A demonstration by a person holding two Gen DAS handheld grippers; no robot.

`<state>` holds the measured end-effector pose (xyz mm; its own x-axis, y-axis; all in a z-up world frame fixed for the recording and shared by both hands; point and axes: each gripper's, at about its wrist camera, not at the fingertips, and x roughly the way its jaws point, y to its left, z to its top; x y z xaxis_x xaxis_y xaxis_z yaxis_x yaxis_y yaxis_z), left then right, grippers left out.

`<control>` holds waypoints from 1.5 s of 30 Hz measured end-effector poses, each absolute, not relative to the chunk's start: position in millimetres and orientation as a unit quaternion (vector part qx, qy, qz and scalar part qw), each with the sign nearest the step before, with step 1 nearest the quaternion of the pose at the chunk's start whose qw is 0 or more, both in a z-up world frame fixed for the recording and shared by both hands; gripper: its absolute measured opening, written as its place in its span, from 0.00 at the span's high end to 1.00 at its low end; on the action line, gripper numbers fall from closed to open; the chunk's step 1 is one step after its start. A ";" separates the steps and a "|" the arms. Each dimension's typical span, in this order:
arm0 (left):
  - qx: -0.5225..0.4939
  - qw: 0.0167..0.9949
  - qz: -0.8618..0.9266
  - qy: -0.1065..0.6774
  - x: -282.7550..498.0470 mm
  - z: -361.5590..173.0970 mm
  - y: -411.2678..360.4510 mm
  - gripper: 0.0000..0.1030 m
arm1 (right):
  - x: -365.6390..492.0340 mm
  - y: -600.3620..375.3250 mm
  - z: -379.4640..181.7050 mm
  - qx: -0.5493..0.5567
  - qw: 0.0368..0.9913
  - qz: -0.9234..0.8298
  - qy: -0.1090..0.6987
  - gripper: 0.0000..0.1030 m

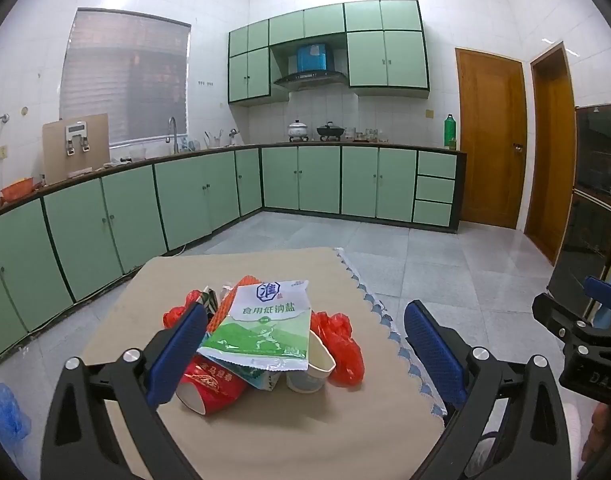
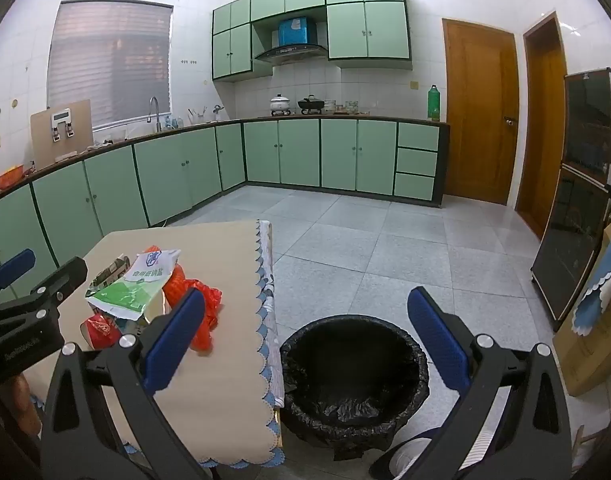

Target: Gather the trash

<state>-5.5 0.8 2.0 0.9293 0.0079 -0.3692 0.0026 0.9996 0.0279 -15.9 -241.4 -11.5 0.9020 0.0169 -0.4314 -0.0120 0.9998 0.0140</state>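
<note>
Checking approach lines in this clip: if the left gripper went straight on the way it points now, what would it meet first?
Most likely the salt packet topping the trash pile on the table; the left gripper is open around it. Exact depth is unclear.
</note>
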 end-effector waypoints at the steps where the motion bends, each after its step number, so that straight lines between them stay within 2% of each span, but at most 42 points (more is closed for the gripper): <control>1: 0.013 0.981 0.004 0.191 1.7 -2.0 0.0 0.06 | -15.6 -241.3 -11.6 0.006 0.975 0.007 0.222 0.05; 45: 0.010 0.979 0.004 0.202 11.1 -5.7 0.6 0.06 | -8.2 -242.2 -14.7 0.008 0.973 0.008 0.228 0.05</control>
<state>11.1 0.6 -5.7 0.9187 0.0120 -0.3948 -0.0037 0.9998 0.0219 -8.2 -242.2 -14.7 0.8955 0.0187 -0.4447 -0.0114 0.9998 0.0191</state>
